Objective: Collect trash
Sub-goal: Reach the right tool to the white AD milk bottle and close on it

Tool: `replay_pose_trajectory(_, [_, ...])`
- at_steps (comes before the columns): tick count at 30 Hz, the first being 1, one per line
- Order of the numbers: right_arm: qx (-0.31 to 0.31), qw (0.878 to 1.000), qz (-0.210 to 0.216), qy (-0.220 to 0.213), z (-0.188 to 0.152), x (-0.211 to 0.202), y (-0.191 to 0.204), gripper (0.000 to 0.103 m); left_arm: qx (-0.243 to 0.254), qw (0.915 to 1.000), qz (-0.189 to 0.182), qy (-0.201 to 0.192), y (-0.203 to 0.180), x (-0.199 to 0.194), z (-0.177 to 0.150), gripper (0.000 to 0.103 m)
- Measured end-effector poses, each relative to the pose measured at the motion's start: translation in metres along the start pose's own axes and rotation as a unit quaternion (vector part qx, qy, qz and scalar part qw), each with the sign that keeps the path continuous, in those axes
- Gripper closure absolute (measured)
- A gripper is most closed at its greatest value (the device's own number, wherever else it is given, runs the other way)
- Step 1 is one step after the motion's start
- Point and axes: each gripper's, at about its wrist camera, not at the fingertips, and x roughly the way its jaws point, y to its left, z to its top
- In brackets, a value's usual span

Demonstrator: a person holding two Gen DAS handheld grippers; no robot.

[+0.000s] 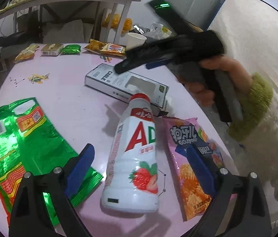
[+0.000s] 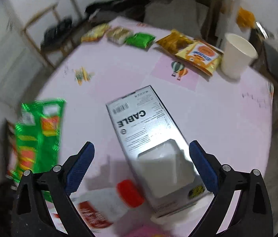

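A white AD strawberry drink bottle (image 1: pixel 133 158) with a red cap lies on the pink table (image 1: pixel 64 90), between the fingers of my open left gripper (image 1: pixel 141 158). A green foil wrapper (image 1: pixel 22 144) lies to its left and a pink snack bag (image 1: pixel 192 158) to its right. A grey "CABLE" box (image 2: pixel 154 144) lies beyond the bottle. My right gripper (image 2: pixel 142 160) is open and hovers over the box's near end; it also shows in the left wrist view (image 1: pixel 135 63), blurred. The bottle's red cap (image 2: pixel 130 195) and the green wrapper (image 2: pixel 38 134) show below it.
Several small snack packets (image 2: pixel 139 39) line the table's far edge, next to a white paper cup (image 2: pixel 237 55). A desk frame (image 1: pixel 60 4) and clutter stand behind the table. A white fleece sleeve (image 1: pixel 257 118) fills the right side.
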Motion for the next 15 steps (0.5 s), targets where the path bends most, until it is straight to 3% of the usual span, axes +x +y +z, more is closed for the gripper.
replay_pose_trajectory(3, [0.102,0.992,0.078,0.013,-0.016,-0.021,-0.009,0.013,-0.011,0.9999,-0.011,-0.008,0.007,-0.012,-0.004,0.011])
replay_pose_trajectory(4, [0.135,0.984,0.118,0.018,-0.03,-0.031,-0.01,0.014,-0.014,0.9997,-0.016,-0.01,0.01,-0.016,-0.006,0.011])
replay_pose_trajectory(9, [0.186,0.967,0.163,0.053,-0.071,-0.052,0.004,0.021,-0.017,0.9994,-0.03,0.0,0.012,-0.024,-0.017,0.013])
replay_pose_trajectory(12, [0.228,0.949,0.194,0.099,-0.091,-0.043,0.014,0.024,-0.026,0.999,-0.033,0.015,0.011,-0.021,-0.024,0.016])
replay_pose_trajectory(15, [0.258,0.94,0.186,0.124,-0.1,-0.028,0.02,0.025,-0.042,0.9978,-0.049,0.019,0.011,-0.02,-0.03,0.02])
